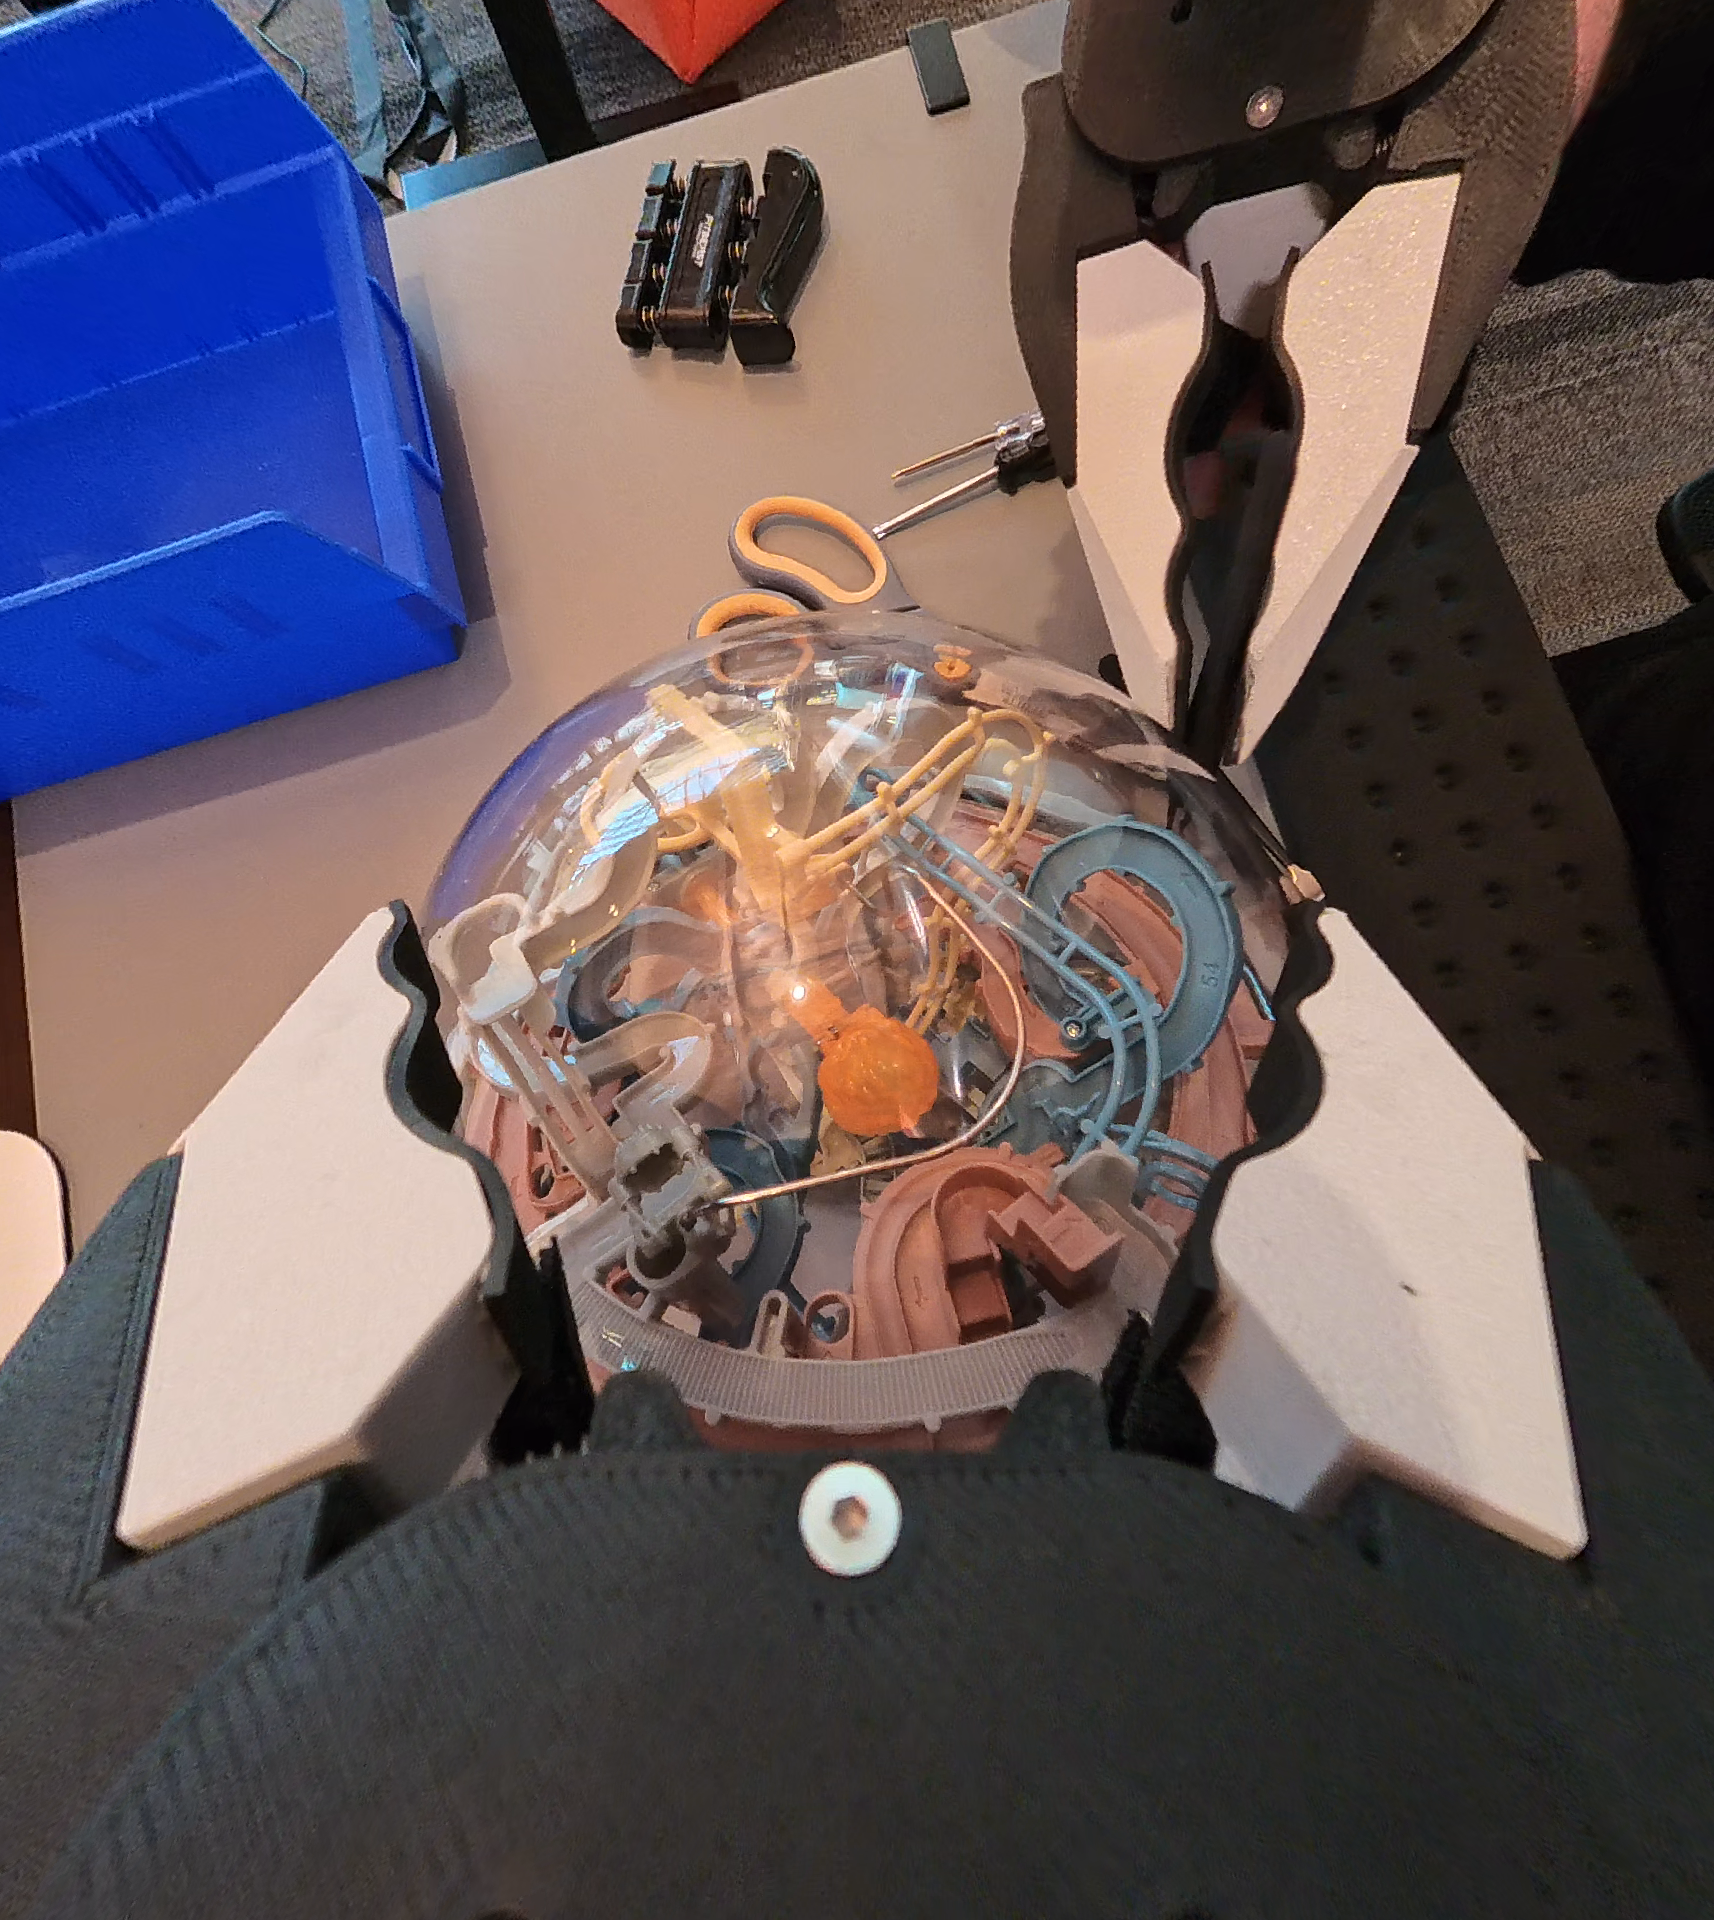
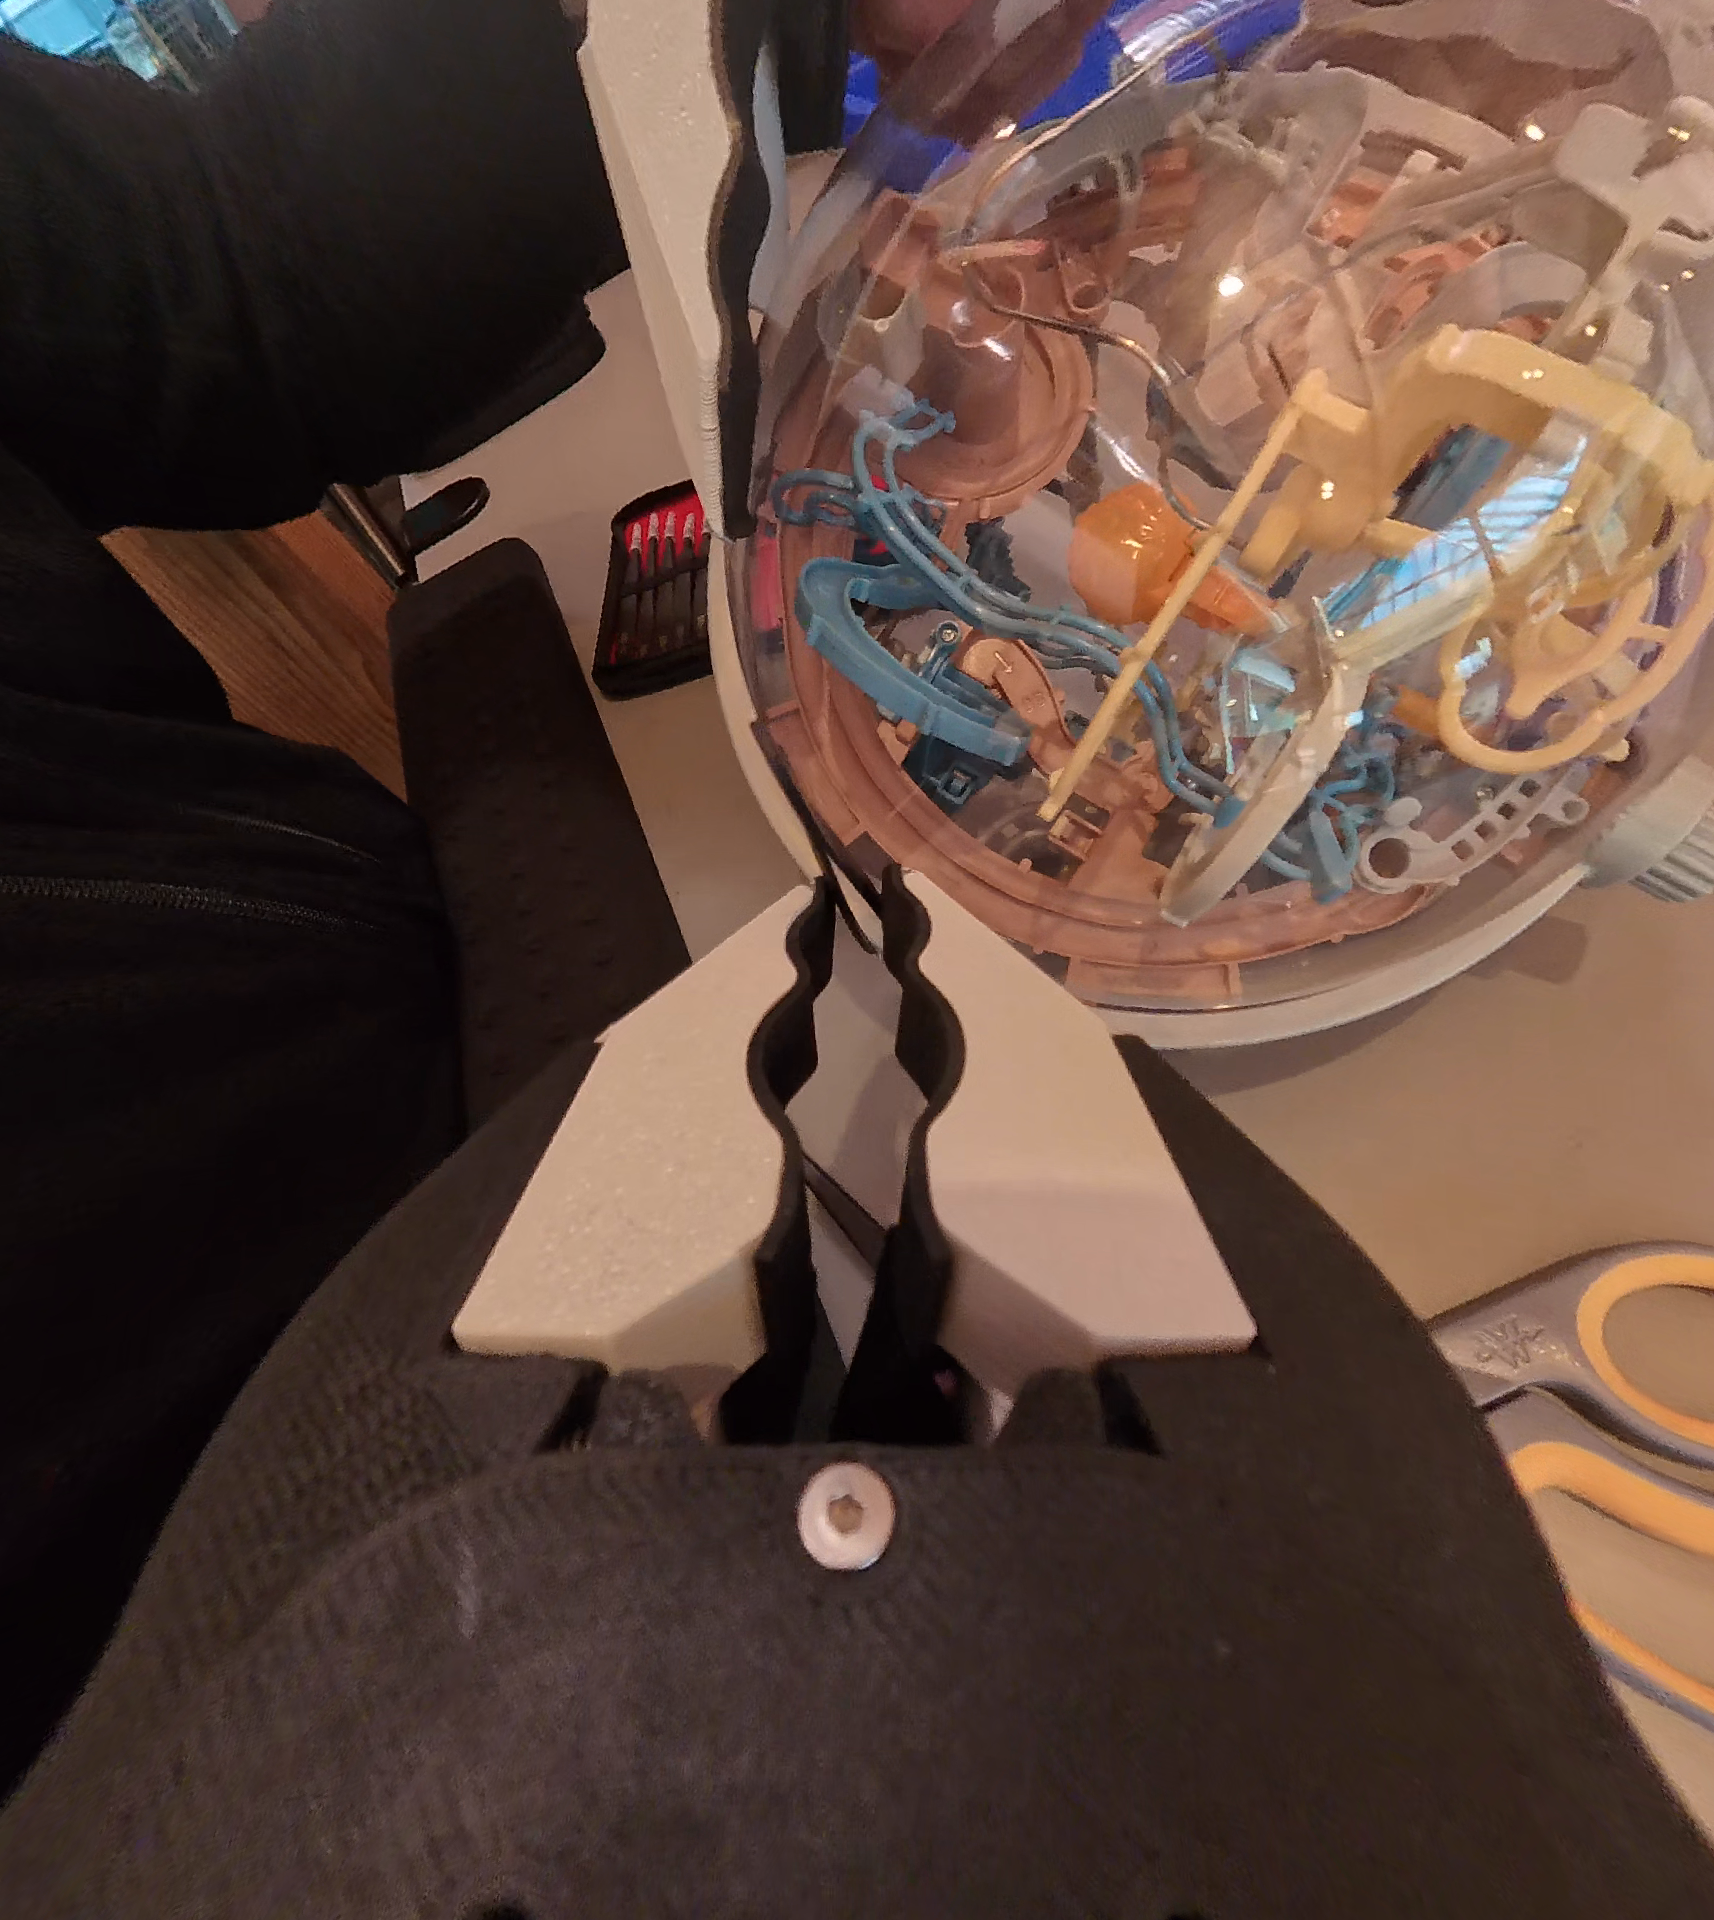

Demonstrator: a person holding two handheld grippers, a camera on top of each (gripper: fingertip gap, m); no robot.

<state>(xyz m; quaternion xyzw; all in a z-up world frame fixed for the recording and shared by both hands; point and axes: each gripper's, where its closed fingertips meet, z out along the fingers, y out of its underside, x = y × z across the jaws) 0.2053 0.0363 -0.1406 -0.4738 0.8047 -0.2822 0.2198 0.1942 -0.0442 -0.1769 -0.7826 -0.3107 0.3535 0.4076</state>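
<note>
Left wrist view: grey table carries a blue bin at far left. Left gripper is spread wide and clamps a clear maze sphere resting on the table. Right gripper, jaws nearly closed with nothing between them, sits just beside the sphere. Orange-handled scissors lie behind it, near a black hand exerciser.
</note>
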